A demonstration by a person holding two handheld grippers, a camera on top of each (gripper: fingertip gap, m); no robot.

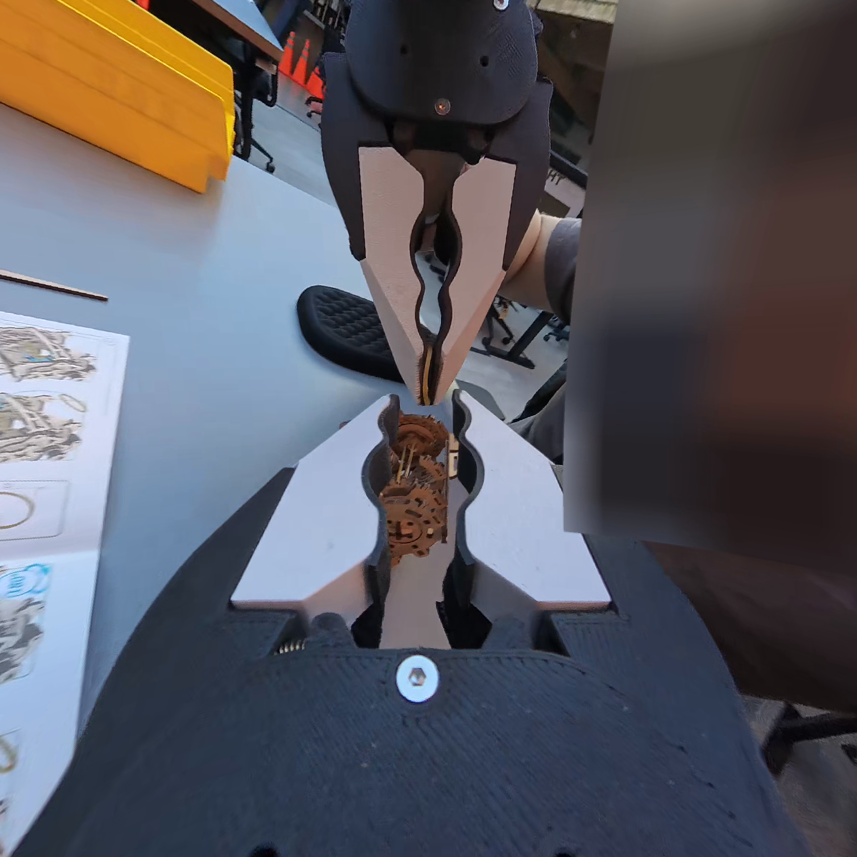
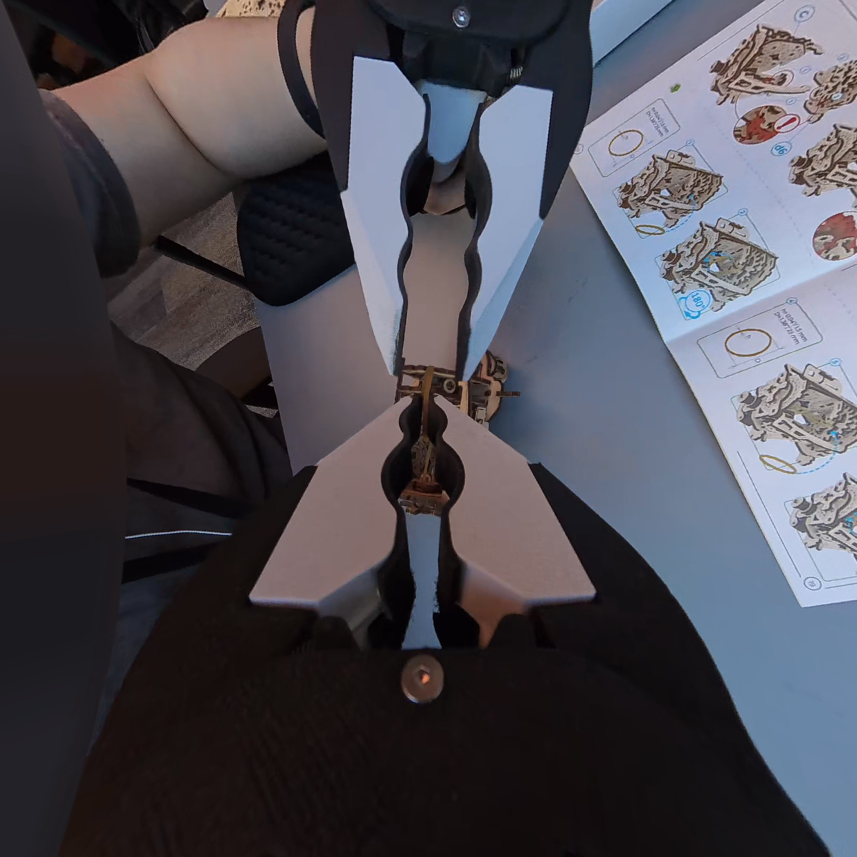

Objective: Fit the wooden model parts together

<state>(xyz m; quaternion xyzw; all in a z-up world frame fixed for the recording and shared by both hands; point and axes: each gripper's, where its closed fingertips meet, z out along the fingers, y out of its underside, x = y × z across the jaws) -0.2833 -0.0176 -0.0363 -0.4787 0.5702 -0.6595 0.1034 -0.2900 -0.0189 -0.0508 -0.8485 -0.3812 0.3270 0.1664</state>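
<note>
My left gripper [image 1: 424,402] is shut on a small brown wooden model [image 1: 415,510] with gears, held between its pads above the grey table [image 1: 185,241]. My right gripper [image 1: 430,387] points at it from the opposite side, tip to tip, and is shut on a thin yellow band [image 1: 429,366]. In the right wrist view my right gripper [image 2: 424,409] pinches the band [image 2: 427,385] upright against the model [image 2: 484,394], which the left gripper [image 2: 431,368] holds from above. The band touches the model's top frame. Most of the model is hidden behind fingers.
A printed instruction sheet [image 2: 742,287] lies on the table, also in the left wrist view [image 1: 51,440]. Yellow bins [image 1: 116,92] stand at the far left, with a thin wooden strip [image 1: 55,287] nearby. A black chair seat [image 1: 348,334] and a person's arm [image 2: 195,130] are beyond the table edge. My two grippers' fingertips are within a few centimetres of each other.
</note>
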